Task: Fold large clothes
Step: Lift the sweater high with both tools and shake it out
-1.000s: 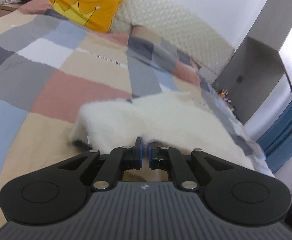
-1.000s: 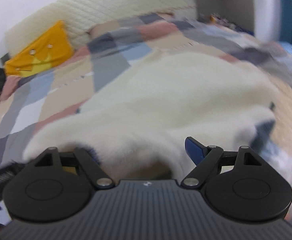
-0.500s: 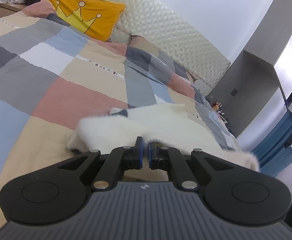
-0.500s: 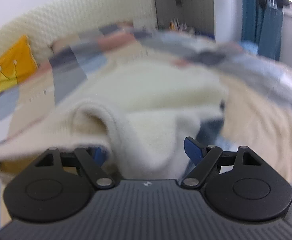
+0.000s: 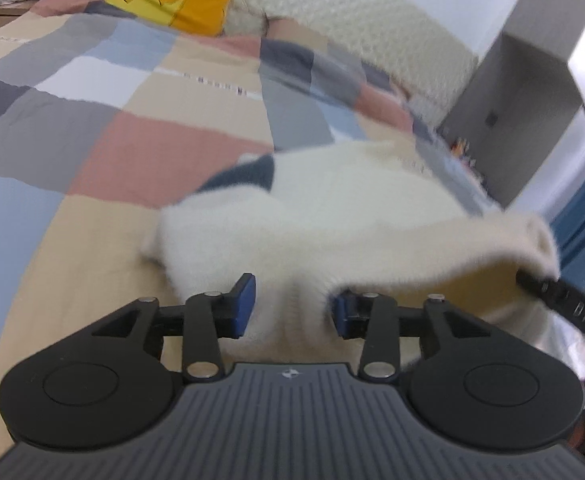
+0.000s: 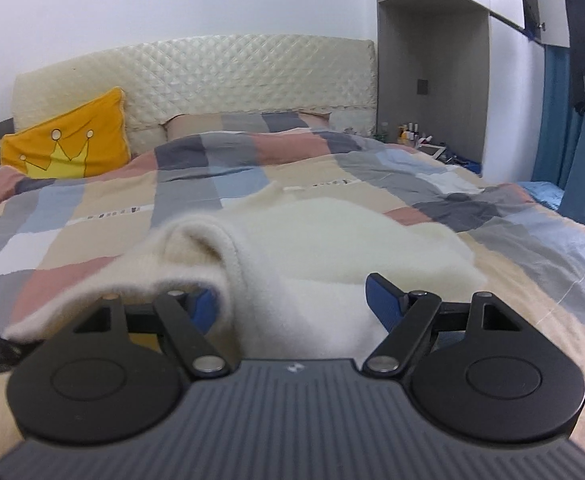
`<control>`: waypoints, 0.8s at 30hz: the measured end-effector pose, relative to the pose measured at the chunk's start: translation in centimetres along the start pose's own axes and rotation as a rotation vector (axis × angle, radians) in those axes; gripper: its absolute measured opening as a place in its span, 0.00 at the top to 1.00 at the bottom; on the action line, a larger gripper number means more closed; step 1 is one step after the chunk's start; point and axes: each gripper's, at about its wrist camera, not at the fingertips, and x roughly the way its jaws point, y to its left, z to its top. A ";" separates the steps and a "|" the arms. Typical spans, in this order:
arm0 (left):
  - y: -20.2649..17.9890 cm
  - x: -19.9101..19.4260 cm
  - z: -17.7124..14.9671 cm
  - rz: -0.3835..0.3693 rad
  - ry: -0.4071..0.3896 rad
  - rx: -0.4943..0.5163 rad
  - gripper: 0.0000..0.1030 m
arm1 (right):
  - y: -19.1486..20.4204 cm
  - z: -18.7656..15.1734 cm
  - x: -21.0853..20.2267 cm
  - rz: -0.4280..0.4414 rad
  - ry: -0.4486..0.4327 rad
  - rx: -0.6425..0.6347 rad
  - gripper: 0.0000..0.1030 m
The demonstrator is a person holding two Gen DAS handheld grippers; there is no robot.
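**Fold Step: Near Hem Released, Next Edge to Be Selected**

A cream knitted sweater (image 6: 332,236) is laid across the patchwork duvet (image 6: 92,216), near the foot of the bed. The step in hand is judged to be the release of a folded-over portion.

The left gripper (image 5: 292,308) is seen with its jaws partly apart; they have just been opening. A fold of the sweater lies between the pads, but it is not pressed by the left-hand pad, so the cloth is regarded as released. The right gripper (image 6: 288,304) is held wide, its jaws having narrowed slightly. A raised ridge of knit is draped over its left finger (image 6: 202,306); the right pad stands clear of the cloth. No firm grip is shown on either side.

For the next move, both grippers are to be drawn back clear of the knit, and a fresh edge is to be chosen. The lifted ridge should be flattened first, or the fold is likely to set unevenly.

Ample open duvet is available beyond the sweater, towards the yellow crown pillow (image 6: 68,148). The right bed edge lies near the garment, with the grey cabinet (image 6: 432,60) beyond it.
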 end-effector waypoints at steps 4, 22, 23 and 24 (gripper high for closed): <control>-1.2 1.4 -1.0 0.061 0.040 0.080 0.51 | 1.0 -0.5 0.1 0.014 0.013 -0.045 0.24; -1.8 3.5 -3.2 0.241 0.063 0.128 0.50 | 1.9 -1.1 2.2 -0.019 0.073 -0.111 0.22; -2.0 3.4 -3.2 0.237 0.055 0.124 0.50 | 1.7 -0.9 1.7 -0.019 0.044 -0.094 0.22; -2.0 3.3 -3.2 0.231 0.048 0.121 0.50 | 1.5 -0.7 1.5 -0.022 0.020 -0.089 0.23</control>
